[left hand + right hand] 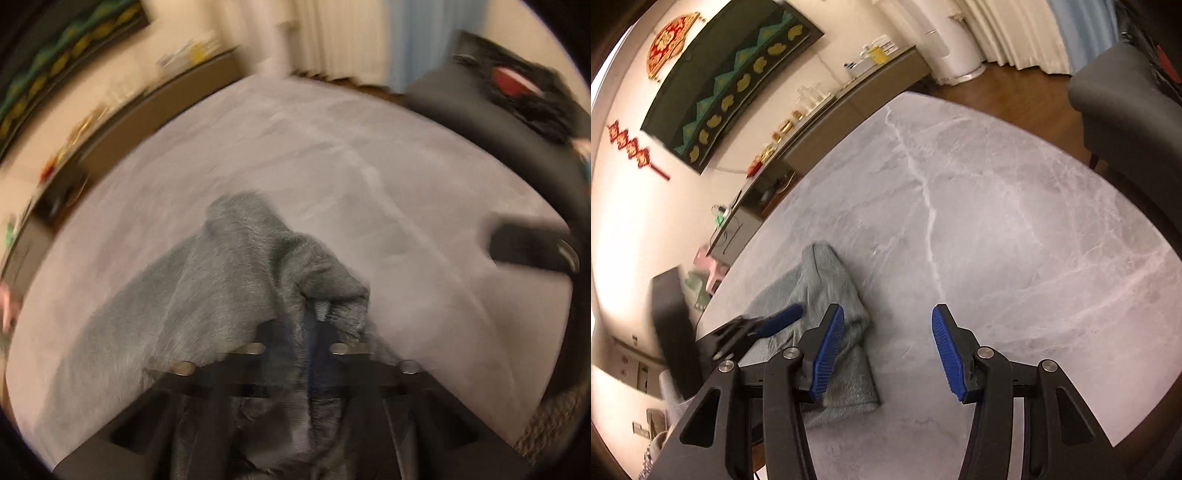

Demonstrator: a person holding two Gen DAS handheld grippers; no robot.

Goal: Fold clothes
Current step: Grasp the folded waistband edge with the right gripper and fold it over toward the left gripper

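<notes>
One grey cloth (pixel 827 328) on the marble table (pixel 1015 229); left gripper (pixel 297 349) clamps a bunched fold of it; right gripper (pixel 888 347) gapes wide, holding nothing, cloth just left of it.

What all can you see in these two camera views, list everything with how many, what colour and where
grey garment: one, grey-green, crumpled on the near left part of the table
marble table: one, grey with white veins, fills the middle of both views
dark chair: one, dark grey, beyond the table's far right edge
sideboard: one, brown, along the left wall, small items on top
wall hanging: one, black with teal and yellow pattern, above the sideboard
curtains: cream and pale blue, far wall
left gripper: one, black, shut on the garment
right gripper: one, black with blue pads, open above the table
</notes>
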